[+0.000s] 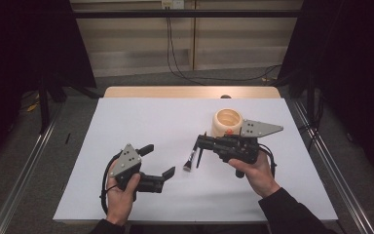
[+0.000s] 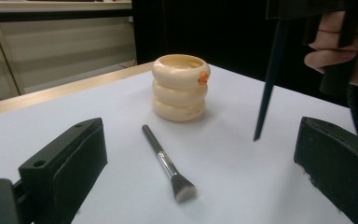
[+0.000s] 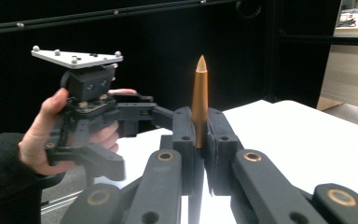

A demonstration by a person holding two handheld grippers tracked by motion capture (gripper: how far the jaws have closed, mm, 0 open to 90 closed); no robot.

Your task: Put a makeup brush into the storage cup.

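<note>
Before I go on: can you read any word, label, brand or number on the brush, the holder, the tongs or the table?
None can be read.
Cream ringed holder: a faint mark low on its side, too blurred to read.
Flat brush on the table: no lettering visible on handle or ferrule.
Pointed brush clamped in the right tongs: plain.
Left tongs: no markings visible.

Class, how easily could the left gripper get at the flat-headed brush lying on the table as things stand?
Probably easily: the left gripper is open, and the brush lies flat on bare table between its jaws' line, apart from the ringed holder.
</note>
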